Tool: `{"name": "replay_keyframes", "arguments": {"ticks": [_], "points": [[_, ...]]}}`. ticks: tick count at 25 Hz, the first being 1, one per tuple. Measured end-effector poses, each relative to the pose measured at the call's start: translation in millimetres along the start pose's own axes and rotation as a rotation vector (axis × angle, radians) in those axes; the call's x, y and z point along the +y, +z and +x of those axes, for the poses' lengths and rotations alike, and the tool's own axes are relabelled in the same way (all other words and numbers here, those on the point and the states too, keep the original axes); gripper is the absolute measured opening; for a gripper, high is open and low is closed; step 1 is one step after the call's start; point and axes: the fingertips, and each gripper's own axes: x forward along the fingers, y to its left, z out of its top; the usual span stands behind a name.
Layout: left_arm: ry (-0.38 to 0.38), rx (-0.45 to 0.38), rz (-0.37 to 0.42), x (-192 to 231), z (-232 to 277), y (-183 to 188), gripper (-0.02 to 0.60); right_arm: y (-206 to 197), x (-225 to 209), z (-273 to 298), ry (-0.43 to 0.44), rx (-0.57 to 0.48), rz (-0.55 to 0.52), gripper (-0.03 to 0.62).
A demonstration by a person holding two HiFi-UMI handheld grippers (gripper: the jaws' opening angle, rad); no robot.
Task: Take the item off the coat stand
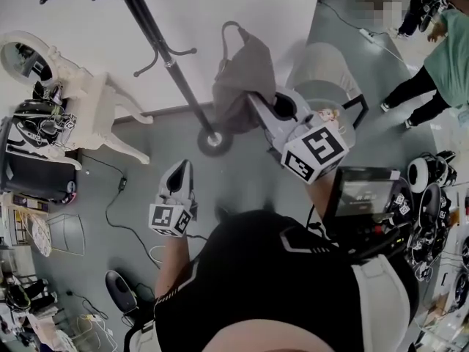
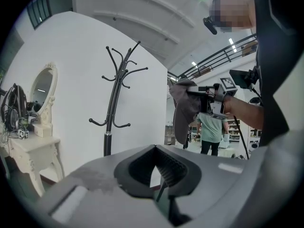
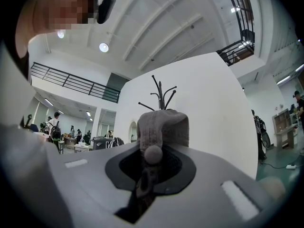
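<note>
A grey cap (image 1: 245,75) hangs off the coat stand, pinched in my right gripper (image 1: 254,103), which is shut on its fabric. In the right gripper view the cap (image 3: 162,125) fills the space between the jaws of the right gripper (image 3: 146,172), its top button facing the camera. The black coat stand (image 1: 157,46) rises to the left of the cap, its round base (image 1: 214,141) on the grey floor, and its hooks look bare. My left gripper (image 1: 179,171) hovers lower, in front of the base, shut and empty. From the left gripper view, beyond the left gripper (image 2: 161,194), the stand (image 2: 114,103) and held cap (image 2: 183,106) show.
A white dressing table with an oval mirror (image 1: 66,86) stands left of the stand against the white wall. A pale round chair (image 1: 322,72) sits behind the cap. A person in a green shirt (image 1: 440,57) stands at the far right. A cable (image 1: 117,211) trails over the floor; gear (image 1: 429,196) crowds the right.
</note>
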Motion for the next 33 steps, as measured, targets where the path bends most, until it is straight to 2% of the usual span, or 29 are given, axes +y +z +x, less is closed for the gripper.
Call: {"name": "replay_keyframes", "arguments": {"ticks": [15,33], "points": [[0.006,0.019,-0.012,20.1,-1.2,-7.3,0.008,-11.1,6.0,15.9,-0.006,0.021,0.016,0.028],[0.002,0.006,-0.008,29.6,17.5,-2.8,0.008,-6.2,-8.6,27.1,-0.036,0.014,0.004,0.028]]}}
